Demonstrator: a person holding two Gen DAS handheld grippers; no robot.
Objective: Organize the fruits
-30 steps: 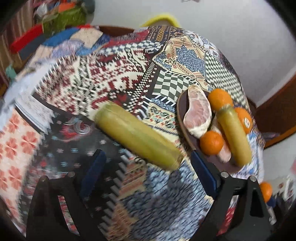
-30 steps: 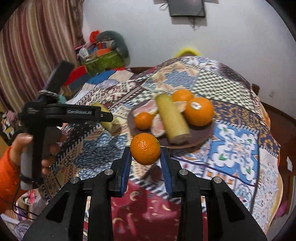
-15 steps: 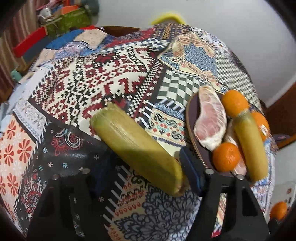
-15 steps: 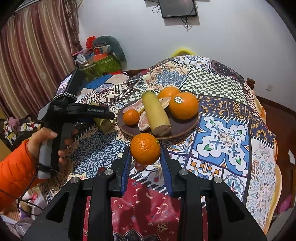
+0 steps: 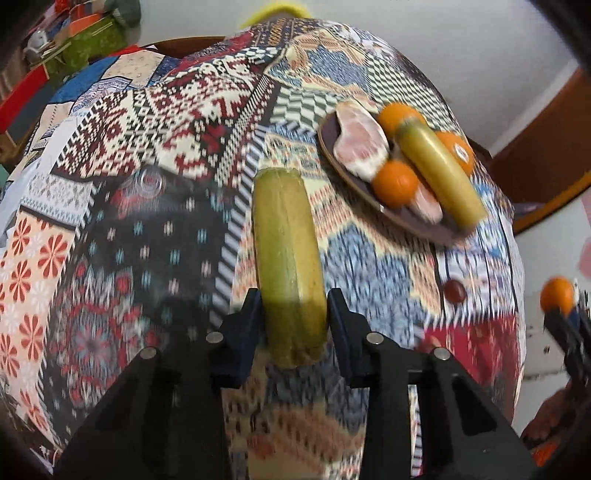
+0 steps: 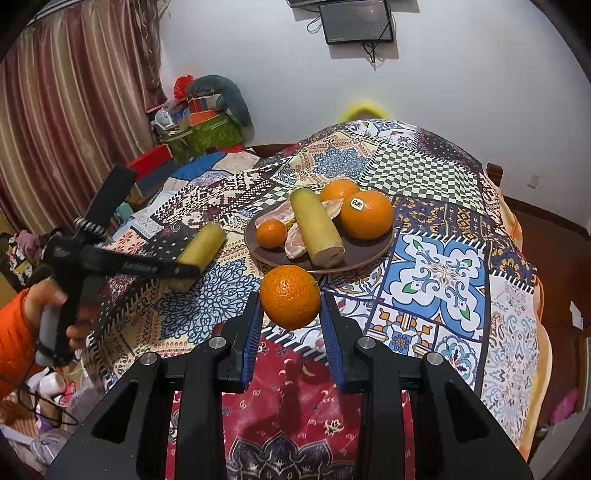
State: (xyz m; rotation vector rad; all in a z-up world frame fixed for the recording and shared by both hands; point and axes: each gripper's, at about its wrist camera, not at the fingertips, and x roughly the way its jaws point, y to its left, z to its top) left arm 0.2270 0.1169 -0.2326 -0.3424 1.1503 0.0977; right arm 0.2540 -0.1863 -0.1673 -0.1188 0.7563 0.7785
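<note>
My left gripper [image 5: 293, 314] is shut on the near end of a yellow-green sugarcane stick [image 5: 286, 254], which points away over the patchwork cloth; the same stick and gripper show in the right wrist view [image 6: 199, 251]. My right gripper [image 6: 290, 317] is shut on an orange [image 6: 290, 297] and holds it above the cloth, just in front of the brown plate [image 6: 364, 254]. The plate holds a second cane stick [image 6: 317, 230], a large stickered orange [image 6: 366, 218], a small orange [image 6: 271, 233], another orange [image 6: 338, 190] and pomelo pieces [image 6: 295, 245].
The patchwork cloth [image 6: 436, 266] covers the whole table. A small dark red fruit [image 5: 455, 291] lies on it near the plate. Boxes and bags [image 6: 199, 129] stand beyond the far left edge by the curtain. A wall monitor [image 6: 356, 20] hangs behind.
My left gripper has closed on the cane stick, which now points straight away from the camera. My right gripper has drawn back and risen a little with the orange.
</note>
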